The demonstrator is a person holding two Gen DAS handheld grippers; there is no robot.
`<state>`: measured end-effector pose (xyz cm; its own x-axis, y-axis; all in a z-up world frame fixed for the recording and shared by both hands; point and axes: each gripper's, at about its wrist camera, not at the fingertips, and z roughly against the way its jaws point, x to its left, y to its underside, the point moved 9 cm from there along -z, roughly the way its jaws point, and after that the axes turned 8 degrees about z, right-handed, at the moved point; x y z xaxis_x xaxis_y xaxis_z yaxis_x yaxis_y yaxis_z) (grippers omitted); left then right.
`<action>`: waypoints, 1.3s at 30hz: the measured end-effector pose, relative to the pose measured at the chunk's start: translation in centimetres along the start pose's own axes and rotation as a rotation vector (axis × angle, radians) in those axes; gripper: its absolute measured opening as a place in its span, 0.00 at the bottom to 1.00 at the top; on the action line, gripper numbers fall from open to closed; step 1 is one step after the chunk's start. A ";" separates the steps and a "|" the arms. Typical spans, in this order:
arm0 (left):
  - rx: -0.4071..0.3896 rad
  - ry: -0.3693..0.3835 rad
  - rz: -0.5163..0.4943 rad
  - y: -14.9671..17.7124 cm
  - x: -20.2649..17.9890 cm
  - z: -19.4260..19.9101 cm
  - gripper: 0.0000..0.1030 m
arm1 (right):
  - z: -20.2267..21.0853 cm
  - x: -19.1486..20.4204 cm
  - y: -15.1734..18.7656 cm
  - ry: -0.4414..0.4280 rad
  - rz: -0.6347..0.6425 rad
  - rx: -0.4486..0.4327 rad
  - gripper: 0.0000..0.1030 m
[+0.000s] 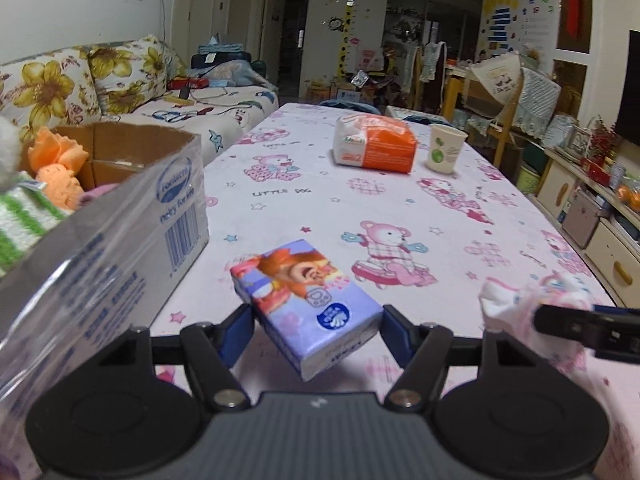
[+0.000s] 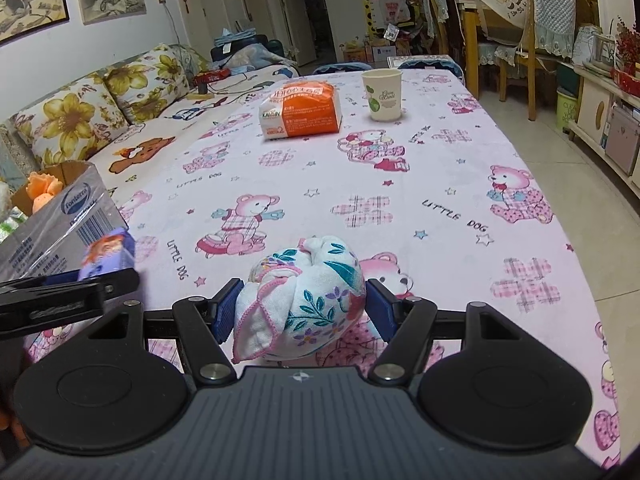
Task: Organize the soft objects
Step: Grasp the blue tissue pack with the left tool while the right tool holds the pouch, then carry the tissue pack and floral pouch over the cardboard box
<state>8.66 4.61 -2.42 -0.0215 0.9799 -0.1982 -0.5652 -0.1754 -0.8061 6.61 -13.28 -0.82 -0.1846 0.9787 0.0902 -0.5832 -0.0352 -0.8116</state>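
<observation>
while the left claw (image 1: 316, 326) pinches the tissue pack (image 1: 306, 304), cloth (image 2: 300, 308) fills the right claw (image 2: 302, 312).

Left tool (image 1: 318, 330) and right tool (image 2: 304, 310) clamped

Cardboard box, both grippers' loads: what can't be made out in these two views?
- Cardboard box contents: left wrist view, near wall hides all but the orange and green-striped items on top.
- Tissue pack in the left gripper: right wrist view, blurred and half behind the gripper's finger.
- Floral cloth in the right gripper: left wrist view, blurred near the right edge.
</observation>
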 end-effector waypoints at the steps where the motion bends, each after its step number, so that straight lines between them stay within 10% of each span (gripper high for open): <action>1: -0.004 0.002 -0.007 0.1 -0.1 0.5 0.66 | 0.1 0.1 0.0 -0.004 -0.002 0.001 0.80; 39: -0.317 -0.001 0.068 -7.3 6.0 10.7 0.66 | 2.3 9.6 -5.3 -0.117 0.099 -0.110 0.80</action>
<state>3.86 12.82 8.25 -0.0518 0.9649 -0.2573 -0.2771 -0.2614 -0.9246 6.06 -4.12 5.66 -0.3309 0.9412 0.0679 -0.4688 -0.1015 -0.8775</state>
